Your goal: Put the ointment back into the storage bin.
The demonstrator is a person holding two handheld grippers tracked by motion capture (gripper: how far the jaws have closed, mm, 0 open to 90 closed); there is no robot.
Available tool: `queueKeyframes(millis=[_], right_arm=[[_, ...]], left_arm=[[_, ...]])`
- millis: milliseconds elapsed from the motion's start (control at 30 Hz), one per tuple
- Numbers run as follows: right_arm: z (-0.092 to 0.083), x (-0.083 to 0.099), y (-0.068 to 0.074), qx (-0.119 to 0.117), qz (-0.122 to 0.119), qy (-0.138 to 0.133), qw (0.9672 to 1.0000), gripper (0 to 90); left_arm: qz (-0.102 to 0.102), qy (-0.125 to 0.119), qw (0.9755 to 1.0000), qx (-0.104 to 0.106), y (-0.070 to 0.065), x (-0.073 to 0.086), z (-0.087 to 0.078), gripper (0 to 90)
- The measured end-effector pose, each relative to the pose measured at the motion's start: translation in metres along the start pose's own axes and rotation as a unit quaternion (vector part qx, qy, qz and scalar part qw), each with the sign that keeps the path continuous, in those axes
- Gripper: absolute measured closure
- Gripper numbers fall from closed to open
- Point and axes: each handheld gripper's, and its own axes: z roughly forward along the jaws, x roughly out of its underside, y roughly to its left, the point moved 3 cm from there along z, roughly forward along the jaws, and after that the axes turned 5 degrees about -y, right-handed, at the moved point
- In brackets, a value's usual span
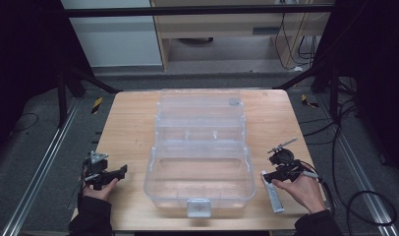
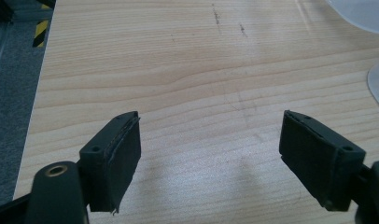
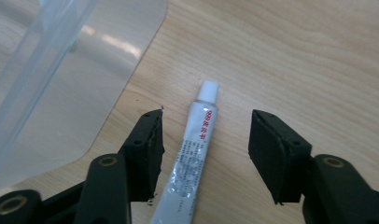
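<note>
High view: a wooden counter [image 1: 128, 123] carries a clear plastic box [image 1: 200, 169] with its lid folded back away from the person. The left hand-held gripper [image 1: 120, 172] is gripped by the person's left hand [image 1: 100, 187] and sits well apart from the box, on the box's left. The right hand-held gripper [image 1: 269, 175] is gripped by the right hand [image 1: 303, 189] on the box's right, directly over a small silver tube [image 1: 273, 192] that lies flat on the counter just beside the box wall.

Left gripper view: the left hand-held gripper [image 2: 210, 154] is released, its two black jaws spread wide with bare wood grain between them. A corner of the clear box [image 2: 376, 88] lies ahead of the jaws and to their right.

Right gripper view: the right hand-held gripper [image 3: 205, 149] is likewise released, jaws parted and straddling the tube [image 3: 192, 163] without touching it. The tube lies between the jaws, nearer the left jaw, with its white cap [image 3: 209, 91] pointing ahead beyond the jaw tips; red and dark print runs along its body, too small to read. The rounded corner of the clear box [image 3: 75, 88] lies ahead and to the left of the left jaw.
</note>
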Motion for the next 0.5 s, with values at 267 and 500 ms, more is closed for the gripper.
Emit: queueKeyframes(millis=[267, 500], right_arm=[[0.012, 0.010, -0.003, -0.006, 0.011, 0.027, 0.9996, 50.7], [0.020, 0.014, -0.001, -0.011, 0.013, 0.046, 0.9988, 54.2]], left_arm=[[0.001, 0.001, 1.0000, 0.001, -0.001, 0.000, 0.000, 20.8], [0.002, 0.004, 1.0000, 0.002, -0.001, 0.000, 0.001, 21.0]])
